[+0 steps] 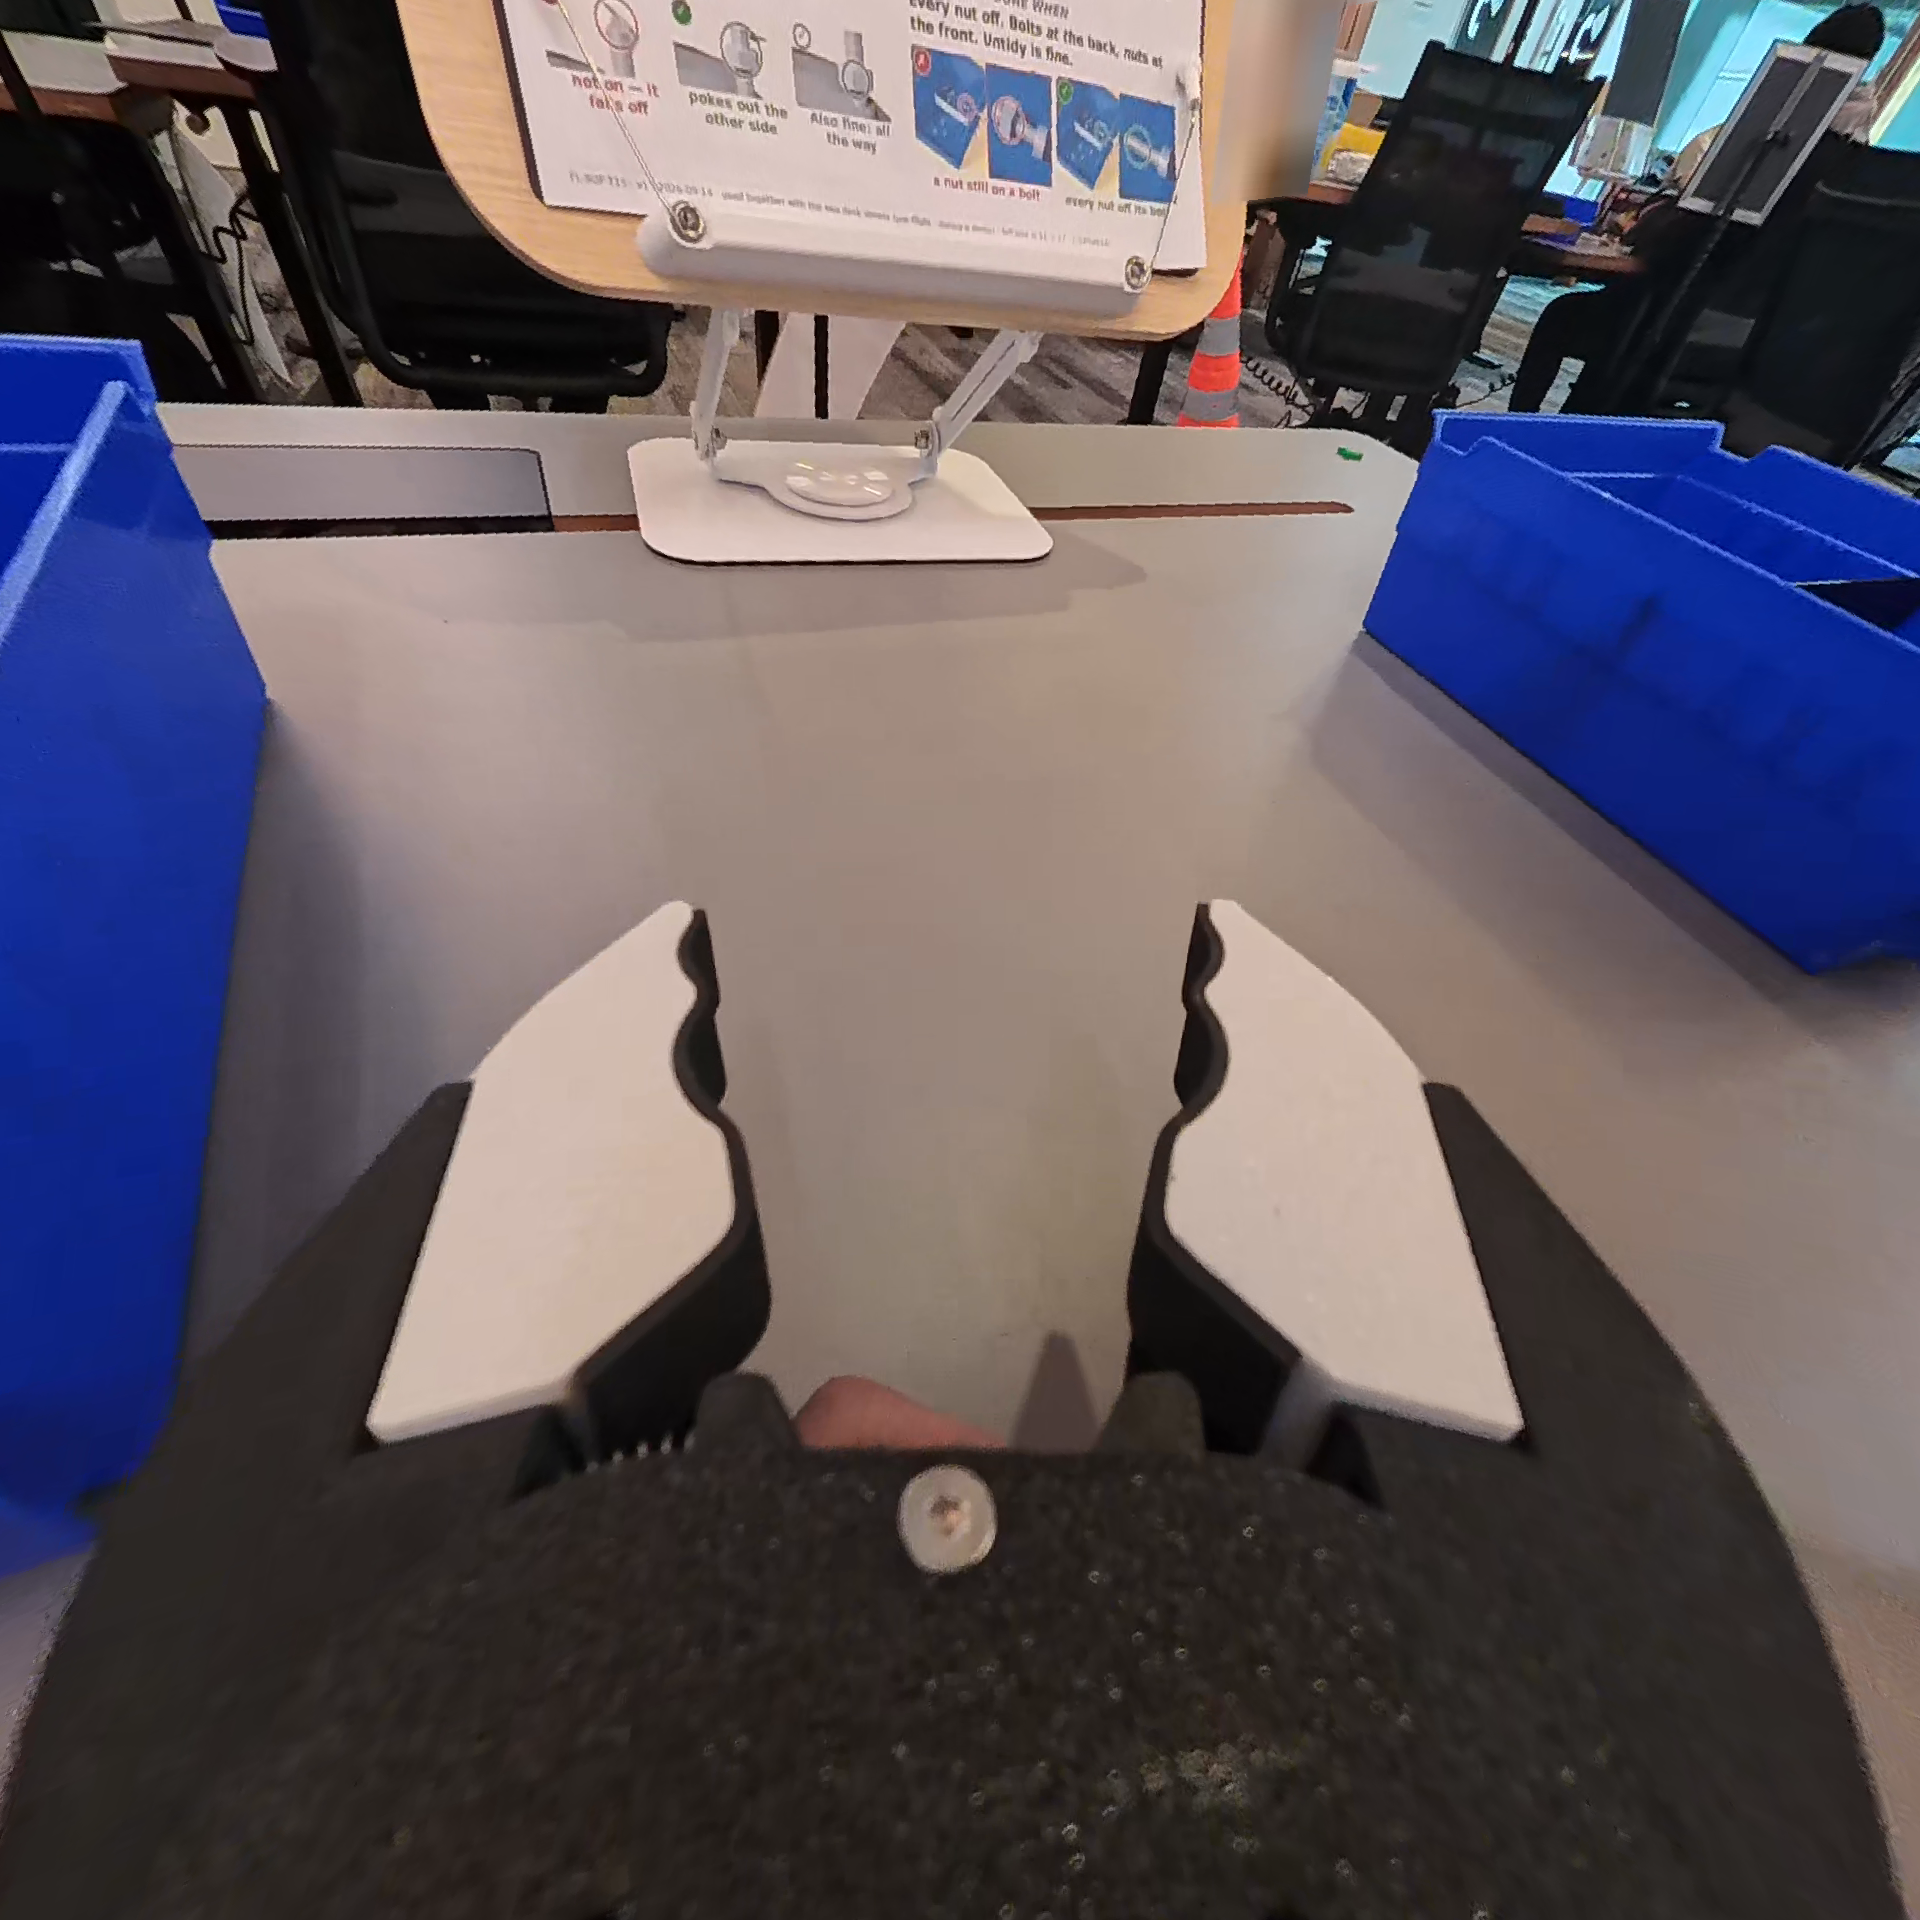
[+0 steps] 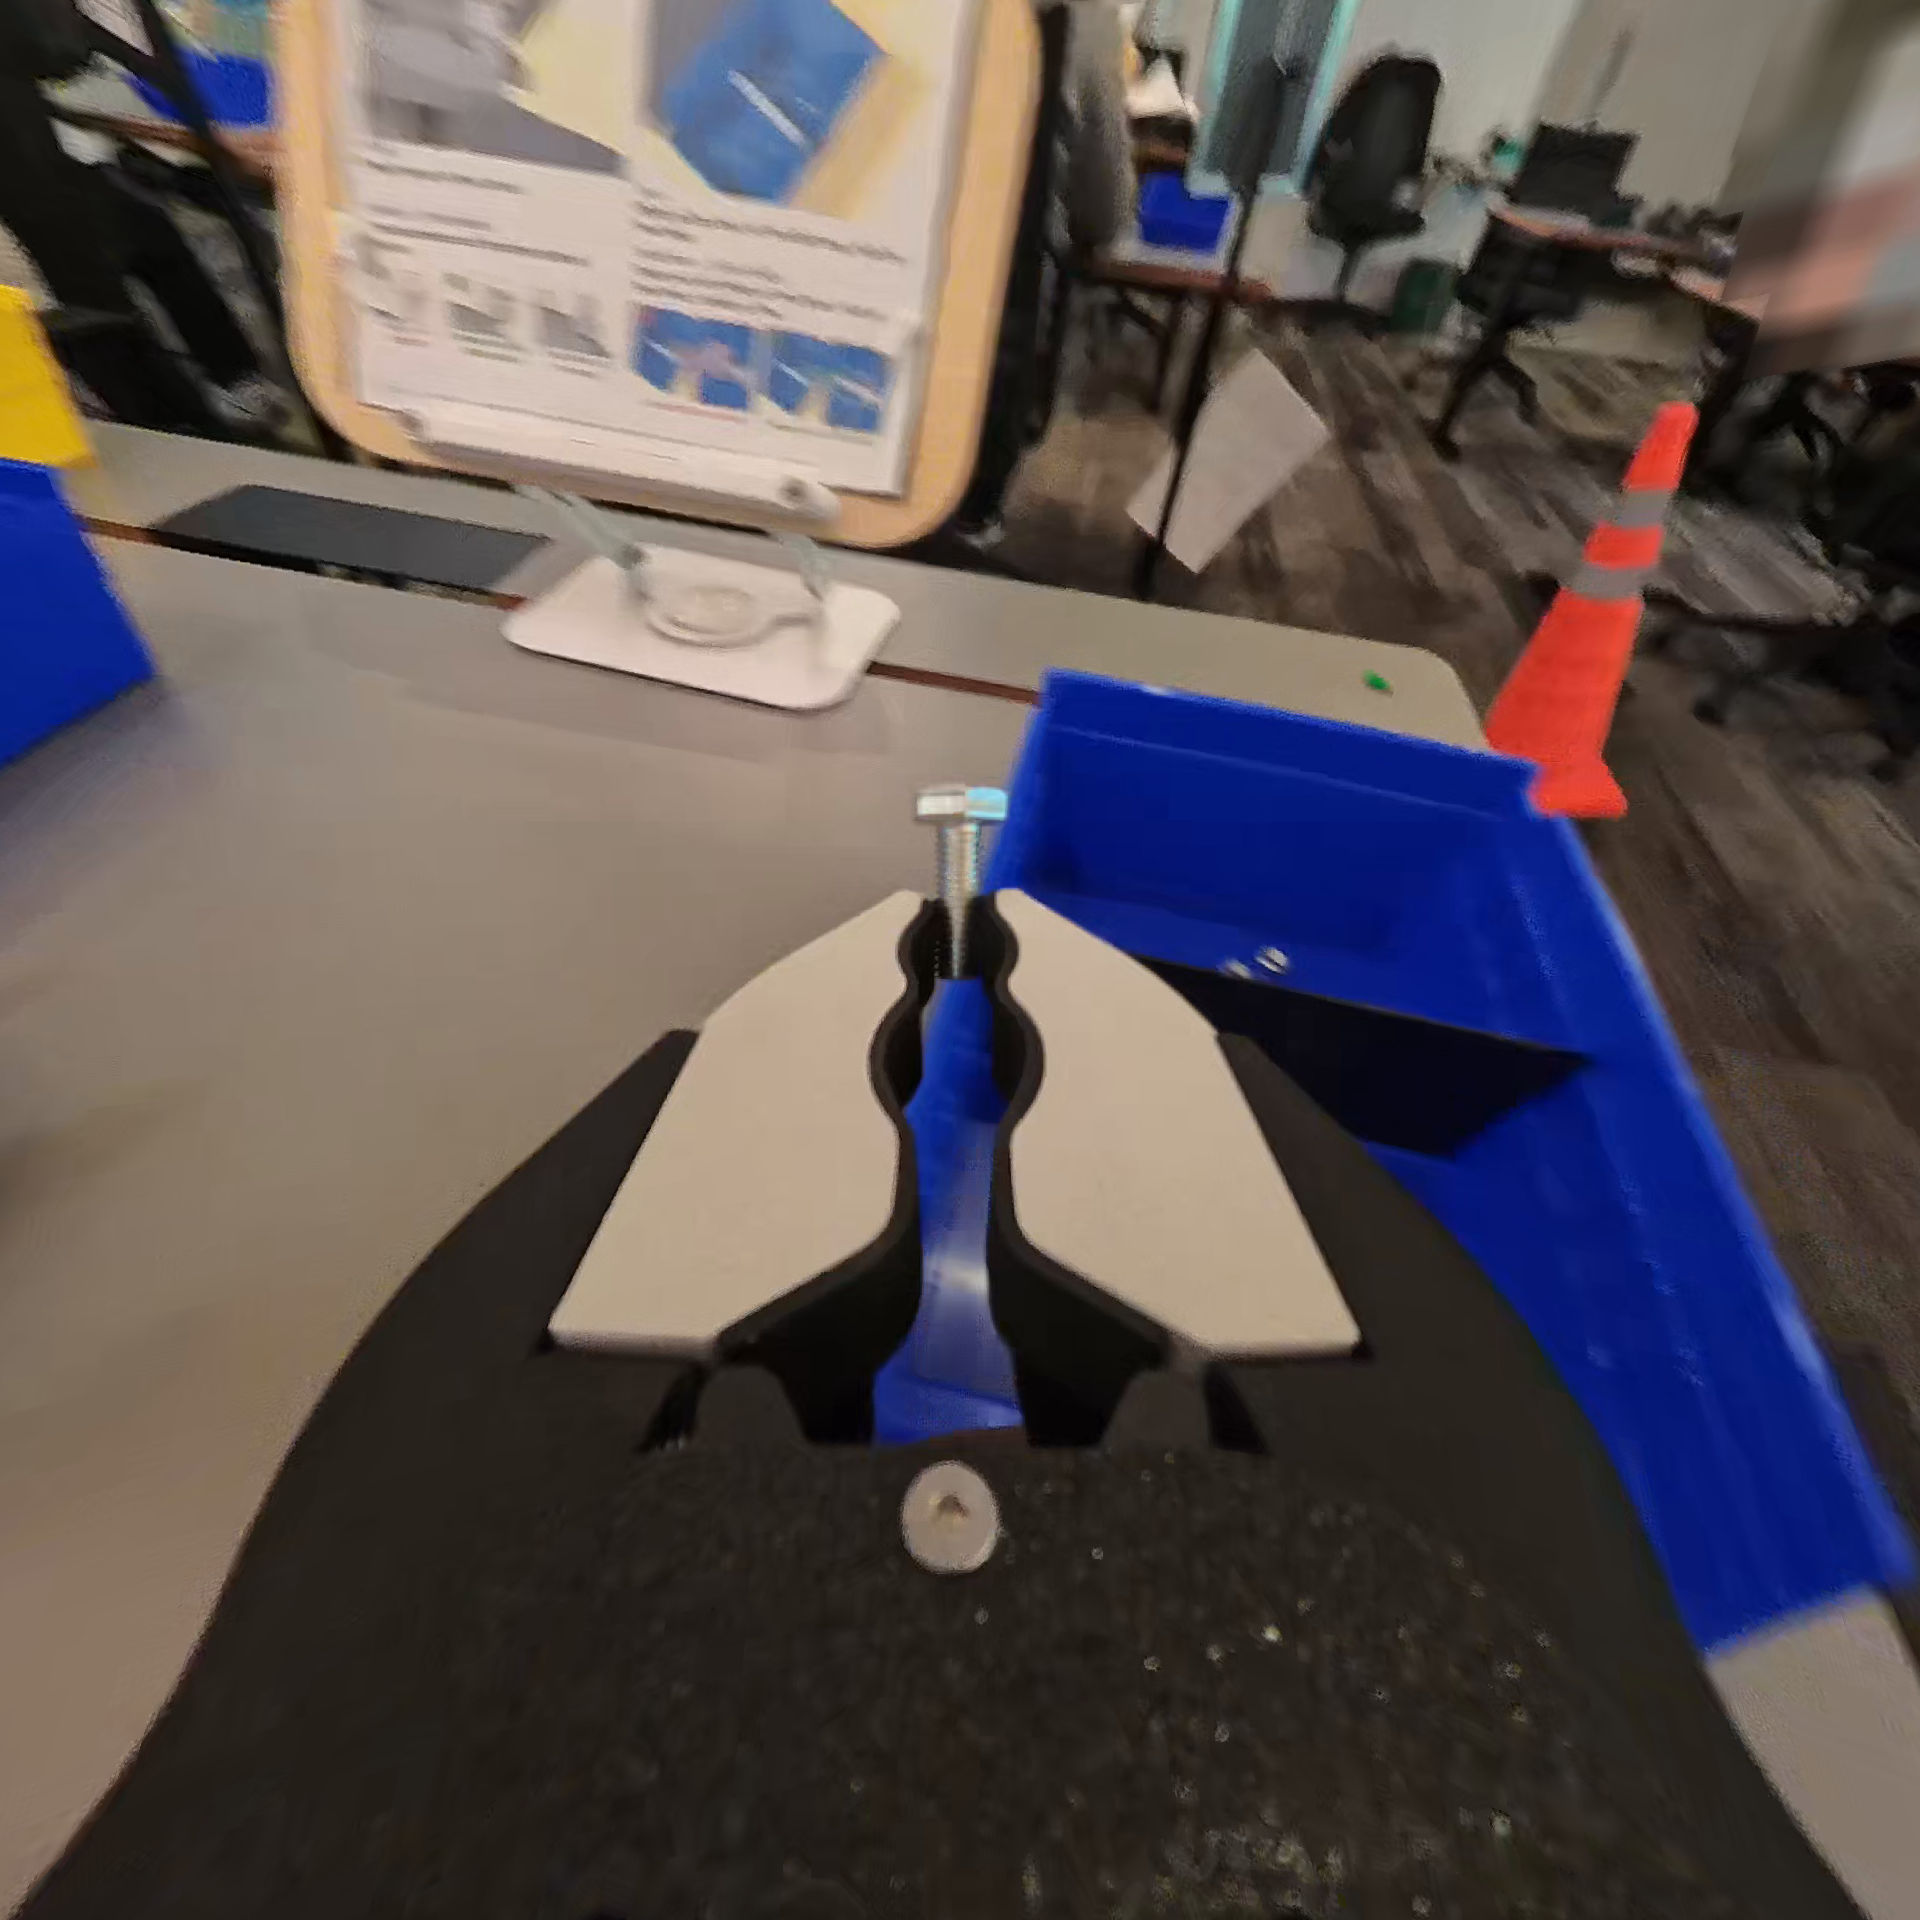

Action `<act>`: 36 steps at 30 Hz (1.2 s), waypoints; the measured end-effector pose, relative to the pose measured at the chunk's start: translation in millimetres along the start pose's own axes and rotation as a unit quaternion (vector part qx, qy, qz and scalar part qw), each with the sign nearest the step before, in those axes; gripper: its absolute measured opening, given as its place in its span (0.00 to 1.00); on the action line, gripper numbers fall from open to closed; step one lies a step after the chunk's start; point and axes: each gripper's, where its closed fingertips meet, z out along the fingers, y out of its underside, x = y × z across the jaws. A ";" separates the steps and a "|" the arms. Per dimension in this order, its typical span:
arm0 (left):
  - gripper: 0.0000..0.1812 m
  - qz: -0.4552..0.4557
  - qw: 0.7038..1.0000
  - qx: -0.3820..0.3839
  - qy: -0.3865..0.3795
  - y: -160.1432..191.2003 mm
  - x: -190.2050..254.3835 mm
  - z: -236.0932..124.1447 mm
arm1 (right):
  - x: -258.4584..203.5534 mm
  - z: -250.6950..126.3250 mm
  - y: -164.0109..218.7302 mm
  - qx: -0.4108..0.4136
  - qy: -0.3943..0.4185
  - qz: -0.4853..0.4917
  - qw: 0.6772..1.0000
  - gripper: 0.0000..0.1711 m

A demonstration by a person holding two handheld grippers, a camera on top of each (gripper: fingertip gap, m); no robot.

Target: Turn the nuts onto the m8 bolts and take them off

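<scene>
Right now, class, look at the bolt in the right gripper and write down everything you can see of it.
The bolt is silvery metal with a hexagonal head and a threaded shank. It points head-first away from the camera, past the fingertips. The right gripper is shut on the lower shank, held in the notch nearest the tips of its dark inner pads. No nut shows on the visible thread. It is held clear of the grey table, at the near corner of the blue bin. The view is slightly blurred.

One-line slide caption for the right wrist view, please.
Right gripper shut on a bolt, head outward, beside the blue bin.
</scene>
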 end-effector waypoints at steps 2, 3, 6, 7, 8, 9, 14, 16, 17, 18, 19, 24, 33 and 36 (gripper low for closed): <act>0.47 0.000 1.000 -0.002 0.002 1.4 0.3 0.6 | 31.9 0.9 12.6 -0.043 0.017 0.014 0.999 0.04; 0.47 -0.001 1.000 -0.005 0.004 2.0 1.2 1.4 | 45.9 2.4 21.2 -0.066 0.022 0.020 0.997 0.04; 0.47 -0.002 1.000 -0.012 0.009 4.5 2.3 2.7 | 76.3 13.9 56.5 -0.151 0.024 0.043 0.987 0.05; 0.47 -0.002 1.000 -0.013 0.010 5.1 2.5 3.0 | 83.6 18.2 70.0 -0.183 0.020 0.049 0.982 0.05; 0.47 -0.003 1.000 -0.014 0.010 5.8 2.9 3.4 | 89.5 22.5 84.8 -0.220 0.014 0.053 0.974 0.05; 0.46 -0.004 1.000 -0.013 0.010 6.2 3.1 3.9 | 94.3 26.5 100.2 -0.258 0.008 0.056 0.965 0.05; 0.46 -0.001 1.000 -0.017 0.015 5.9 4.2 6.5 | 97.5 39.7 151.3 -0.391 -0.035 0.055 0.918 0.05; 0.46 -0.001 1.000 -0.018 0.017 6.3 4.6 6.8 | 101.2 41.1 159.4 -0.428 -0.028 0.031 0.903 0.05; 0.46 -0.001 1.000 -0.019 0.018 6.5 5.0 7.3 | 102.6 41.5 162.9 -0.443 -0.023 0.021 0.896 0.05; 0.46 -0.001 1.000 -0.020 0.019 7.0 5.4 7.7 | 101.6 42.5 165.8 -0.456 -0.026 0.017 0.890 0.05; 0.46 0.000 1.000 -0.022 0.020 7.6 5.8 8.1 | 100.5 43.2 170.0 -0.469 -0.029 0.012 0.883 0.05; 0.45 -0.001 1.000 -0.022 0.022 7.3 5.7 8.0 | 102.7 45.3 177.0 -0.499 -0.027 -0.004 0.866 0.05; 0.45 -0.003 0.999 -0.024 0.028 8.2 6.6 7.3 | 105.8 45.3 176.5 -0.484 -0.016 -0.004 0.875 0.10; 0.45 -0.002 0.999 -0.023 0.029 6.9 7.8 6.5 | 110.4 42.7 156.7 -0.449 0.014 -0.019 0.893 0.18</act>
